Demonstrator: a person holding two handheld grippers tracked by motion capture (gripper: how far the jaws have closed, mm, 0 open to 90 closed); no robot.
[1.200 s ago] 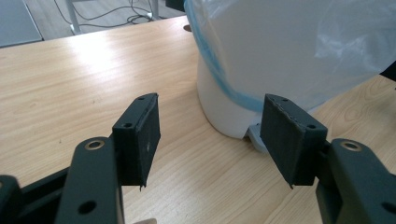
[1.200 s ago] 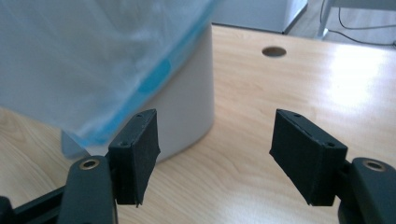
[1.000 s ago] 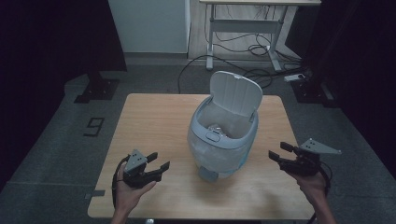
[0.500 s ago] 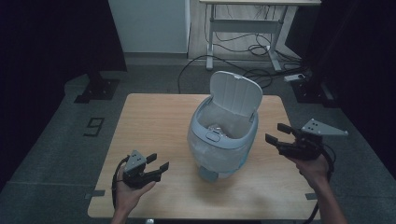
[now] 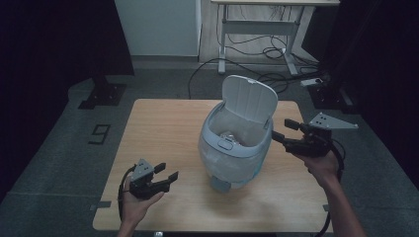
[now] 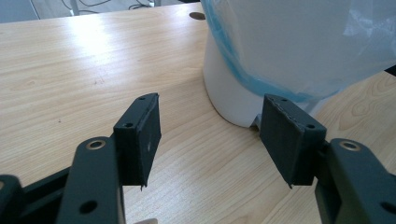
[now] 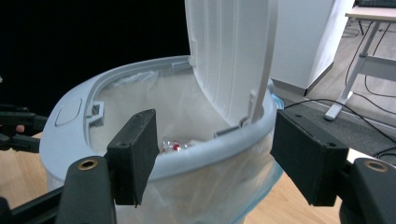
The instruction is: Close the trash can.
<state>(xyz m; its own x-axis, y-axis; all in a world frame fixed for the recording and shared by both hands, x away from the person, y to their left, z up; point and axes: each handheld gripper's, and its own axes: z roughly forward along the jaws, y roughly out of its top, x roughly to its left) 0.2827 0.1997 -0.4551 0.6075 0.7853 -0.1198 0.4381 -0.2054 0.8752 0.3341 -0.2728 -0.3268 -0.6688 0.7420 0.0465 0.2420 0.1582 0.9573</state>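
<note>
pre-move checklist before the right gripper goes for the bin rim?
1. Bin lid up, hinged at the back: ok.
2. Right gripper open, nothing between its jaws: ok.
3. Right gripper level with the bin rim, apart from it: ok.
4. Left gripper open, low on the table, clear of the trash bin: ok.
5. Bag liner folded over the rim: ok.
6. Crumpled contents low enough for the lid to close: cannot tell.

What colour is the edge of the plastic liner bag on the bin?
Blue, around the liner bag; the left gripper view shows it best.
</note>
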